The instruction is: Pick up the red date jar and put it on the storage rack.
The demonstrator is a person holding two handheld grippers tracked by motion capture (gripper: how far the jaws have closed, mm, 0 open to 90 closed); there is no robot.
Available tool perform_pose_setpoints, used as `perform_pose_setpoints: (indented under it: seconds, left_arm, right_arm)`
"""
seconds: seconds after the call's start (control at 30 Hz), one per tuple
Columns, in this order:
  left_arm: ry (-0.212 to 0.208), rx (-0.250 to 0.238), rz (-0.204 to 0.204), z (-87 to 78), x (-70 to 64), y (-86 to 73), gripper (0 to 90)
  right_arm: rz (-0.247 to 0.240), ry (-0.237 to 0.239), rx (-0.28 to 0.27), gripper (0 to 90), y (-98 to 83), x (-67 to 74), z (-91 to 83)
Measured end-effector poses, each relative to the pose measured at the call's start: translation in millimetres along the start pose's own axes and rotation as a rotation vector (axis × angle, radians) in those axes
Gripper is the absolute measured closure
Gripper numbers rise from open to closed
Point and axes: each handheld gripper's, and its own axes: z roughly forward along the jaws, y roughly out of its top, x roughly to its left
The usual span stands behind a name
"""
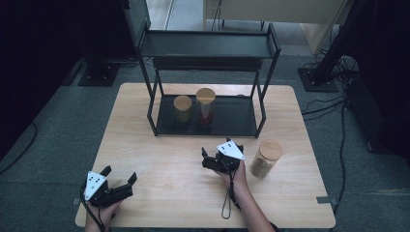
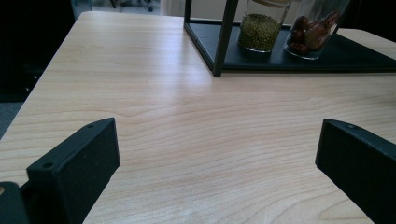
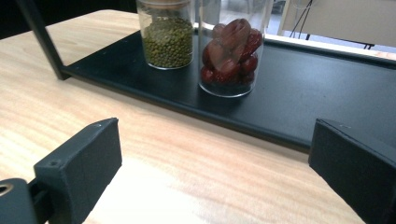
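Beside the lidded jar (image 1: 265,158), right hand-held gripper (image 1: 218,157) — jaws apart, empty

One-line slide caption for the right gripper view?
Open right hand-held gripper faces the black shelf holding a green bean jar and a red date jar.

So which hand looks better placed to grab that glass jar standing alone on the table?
The right. Its claw sits open just beside the cork-lidded glass jar of brownish grains, while the left claw, also open, rests far off at the wooden table's near-left corner.
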Motion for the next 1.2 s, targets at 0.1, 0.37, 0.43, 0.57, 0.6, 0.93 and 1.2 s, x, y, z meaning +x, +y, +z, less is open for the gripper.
perform_pose_setpoints:
  seconds: [0.1, 0.37, 0.43, 0.57, 0.6, 0.93, 1.2]
  left_arm:
    - [0.001, 0.0, 0.001, 0.1, -0.2, 0.0, 0.0]
    - [0.002, 0.0, 0.001, 0.1, -0.4, 0.0, 0.0]
    - [0.002, 0.0, 0.002, 0.1, -0.5, 0.0, 0.0]
    - [0.002, 0.001, 0.004, 0.1, -0.5, 0.0, 0.0]
    - [0.002, 0.001, 0.004, 0.2, -0.5, 0.0, 0.0]
    - [0.003, 0.0, 0.005, 0.1, -0.7, 0.0, 0.0]
    - [0.004, 0.0, 0.007, 0.2, -0.9, -0.1, 0.0]
  right_arm:
    - [-0.011, 0.006, 0.002, 2.5, -2.2, 2.2, -5.5]
    - [-0.008, 0.0, 0.001, 2.5, -8.4, 2.4, -21.9]
    - [-0.007, 0.0, -0.002, 2.5, -10.2, 2.7, -26.3]
    - [0.0, 0.0, -0.008, 2.5, -13.6, 2.4, -35.1]
    - [0.002, 0.002, -0.008, 2.5, -14.4, 2.6, -37.2]
    - [0.003, 0.01, -0.013, 2.3, -21.6, 1.2, -55.7]
    - [0.005, 0.006, -0.012, 1.7, -27.4, -3.6, -70.9]
